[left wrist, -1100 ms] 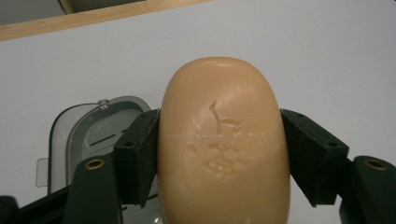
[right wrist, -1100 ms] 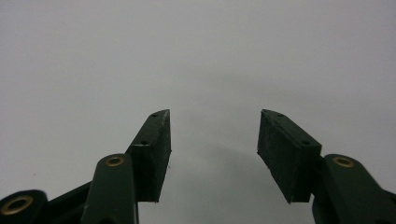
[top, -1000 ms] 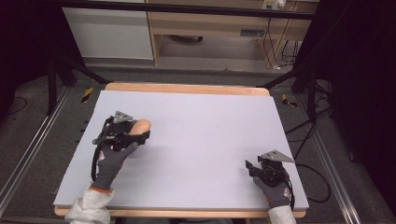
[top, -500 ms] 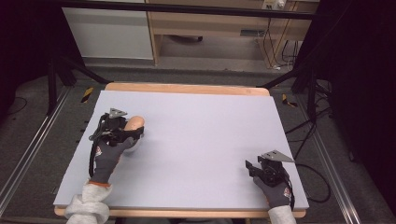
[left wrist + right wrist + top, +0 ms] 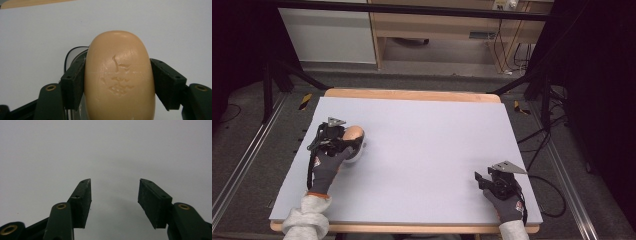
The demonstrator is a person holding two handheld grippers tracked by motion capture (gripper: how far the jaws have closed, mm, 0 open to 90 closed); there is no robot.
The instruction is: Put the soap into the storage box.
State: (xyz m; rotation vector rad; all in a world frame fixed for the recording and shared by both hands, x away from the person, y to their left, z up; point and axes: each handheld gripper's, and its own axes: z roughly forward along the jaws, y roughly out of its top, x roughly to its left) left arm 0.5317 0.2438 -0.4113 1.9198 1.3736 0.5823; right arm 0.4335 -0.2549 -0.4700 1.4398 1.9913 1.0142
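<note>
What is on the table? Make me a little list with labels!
held thing: bar of soap, peach-coloured, with a stamped mark on top
left gripper: shut on the soap, one pad on each side
under the soap: a pale dish, partly hidden
right gripper: jaws apart, nothing between them, over bare table
table: pale grey top with a wooden edge

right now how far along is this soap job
Done: the soap is picked up, clamped between the jaws of the left gripper. In hand: it sits just above what looks like a pale dish on the left of the table. Left: probably setting it down and letting go. The right gripper is open and empty near the front right corner.
</note>
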